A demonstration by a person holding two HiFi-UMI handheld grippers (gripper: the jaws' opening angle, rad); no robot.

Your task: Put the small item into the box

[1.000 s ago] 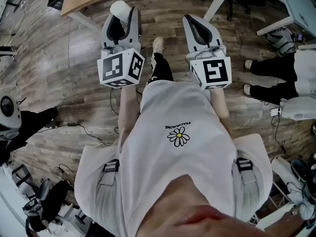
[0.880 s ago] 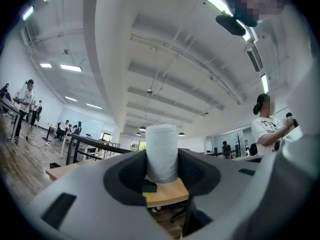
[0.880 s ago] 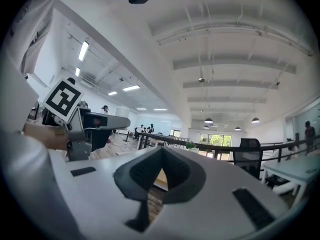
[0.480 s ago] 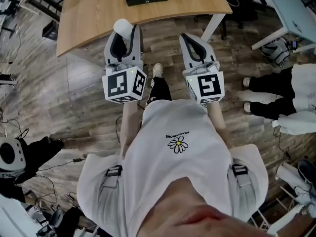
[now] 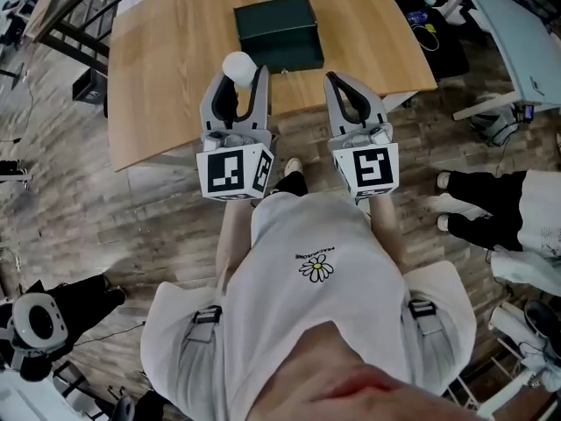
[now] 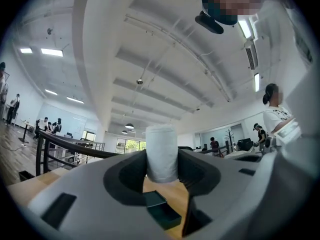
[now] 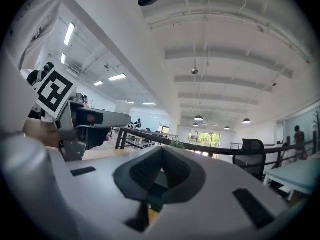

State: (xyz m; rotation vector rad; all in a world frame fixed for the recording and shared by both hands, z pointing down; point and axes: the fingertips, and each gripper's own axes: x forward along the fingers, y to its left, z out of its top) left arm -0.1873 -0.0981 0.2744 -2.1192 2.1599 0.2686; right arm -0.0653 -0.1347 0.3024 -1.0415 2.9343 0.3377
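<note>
A white, round-topped small item (image 5: 238, 62) is clamped between the jaws of my left gripper (image 5: 237, 81), held above the near edge of the wooden table (image 5: 166, 68). In the left gripper view the item (image 6: 161, 151) stands as a white cylinder in my left gripper (image 6: 161, 165), with the dark green box (image 6: 162, 210) below on the table. The box (image 5: 273, 32) lies just beyond the item, its top dark. My right gripper (image 5: 344, 81) hangs beside the left one, shut and empty; in its own view my right gripper (image 7: 160, 157) shows its jaws meeting.
The table's right edge (image 5: 412, 51) curves close to the right gripper. People stand or sit at the right (image 5: 500, 200) and lower left (image 5: 53, 314). A second table (image 5: 517, 33) stands at the far right. Cables lie on the wooden floor.
Both grippers have come forward from over the floor to the table's near edge. The table and the green box have come into view. The white item stays in the left jaws.
</note>
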